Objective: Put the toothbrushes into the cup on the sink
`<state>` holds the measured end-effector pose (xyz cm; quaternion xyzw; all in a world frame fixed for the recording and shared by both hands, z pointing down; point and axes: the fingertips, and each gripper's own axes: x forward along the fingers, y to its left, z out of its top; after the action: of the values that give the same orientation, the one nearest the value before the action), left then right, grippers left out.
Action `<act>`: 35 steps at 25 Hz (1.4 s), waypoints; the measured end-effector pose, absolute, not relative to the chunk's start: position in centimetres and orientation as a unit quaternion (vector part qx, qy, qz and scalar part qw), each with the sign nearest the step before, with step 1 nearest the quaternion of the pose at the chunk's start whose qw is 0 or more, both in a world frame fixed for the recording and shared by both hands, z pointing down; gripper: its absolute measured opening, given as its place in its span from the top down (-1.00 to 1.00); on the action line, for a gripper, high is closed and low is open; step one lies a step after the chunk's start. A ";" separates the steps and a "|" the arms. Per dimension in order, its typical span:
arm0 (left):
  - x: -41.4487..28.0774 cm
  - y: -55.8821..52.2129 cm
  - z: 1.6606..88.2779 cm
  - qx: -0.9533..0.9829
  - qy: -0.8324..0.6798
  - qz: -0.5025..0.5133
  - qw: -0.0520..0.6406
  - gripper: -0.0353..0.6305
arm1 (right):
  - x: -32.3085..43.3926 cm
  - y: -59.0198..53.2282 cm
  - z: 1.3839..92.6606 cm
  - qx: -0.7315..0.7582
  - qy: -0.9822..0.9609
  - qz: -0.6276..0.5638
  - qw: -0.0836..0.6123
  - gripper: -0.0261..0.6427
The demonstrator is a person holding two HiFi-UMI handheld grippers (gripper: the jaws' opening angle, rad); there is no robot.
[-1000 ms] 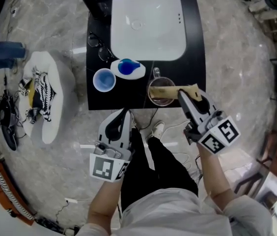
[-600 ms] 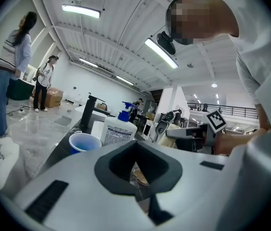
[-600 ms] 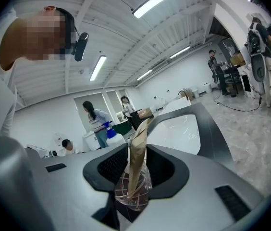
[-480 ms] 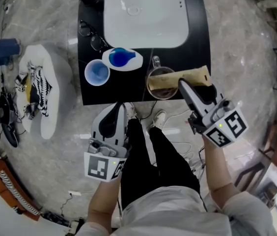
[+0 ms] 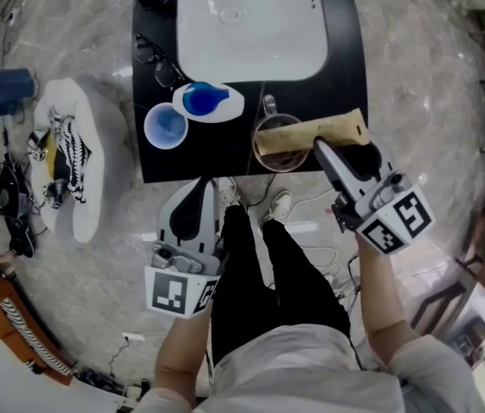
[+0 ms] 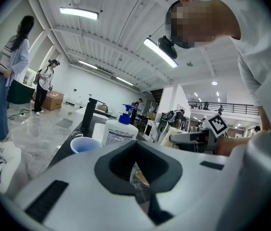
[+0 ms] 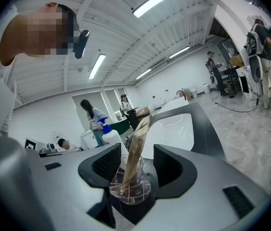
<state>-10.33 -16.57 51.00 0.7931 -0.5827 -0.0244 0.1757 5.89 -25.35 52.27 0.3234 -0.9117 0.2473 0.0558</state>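
Right gripper (image 7: 136, 159): jaws, just opening wide, flank a paper-wrapped toothbrush (image 7: 135, 150) standing in the glass cup (image 7: 141, 189), seemingly untouched. Left gripper (image 6: 136, 176): closed, empty.

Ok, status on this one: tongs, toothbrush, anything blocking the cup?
Right tongs open, just been opening, astride the wrapped toothbrush, not gripping. Left tongs shut, empty. Toothbrush leaning in the glass cup. Blue cup and soap bottle stand aside.

Tan wrapped toothbrush (image 5: 311, 132) leans tilted in the glass cup (image 5: 267, 161) beside the sink (image 5: 251, 24).
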 end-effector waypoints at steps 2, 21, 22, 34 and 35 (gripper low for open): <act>-10.3 -16.6 50.7 0.793 -0.584 -0.024 0.171 0.88 | 6.4 -25.0 52.2 0.327 -0.911 0.245 0.061 0.28; -7.1 -13.5 42.6 0.799 -0.588 -0.036 0.123 0.88 | 14.1 -20.5 44.2 0.375 -0.900 0.219 0.042 0.39; -7.0 -13.1 42.1 0.799 -0.588 -0.035 0.120 0.88 | 14.3 -20.2 43.8 0.375 -0.900 0.219 0.038 0.42; -5.9 -9.4 37.6 0.792 -0.603 -0.038 0.090 0.88 | 15.9 -18.0 39.4 0.370 -0.907 0.200 0.019 0.73; -5.9 -9.2 37.3 0.792 -0.603 -0.038 0.087 0.88 | 16.2 -17.8 38.9 0.371 -0.908 0.196 0.017 0.73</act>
<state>-5.85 -9.23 37.27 0.7917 -0.6035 -0.0383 0.0866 16.18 -17.85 38.92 0.3712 -0.9075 0.1958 0.0165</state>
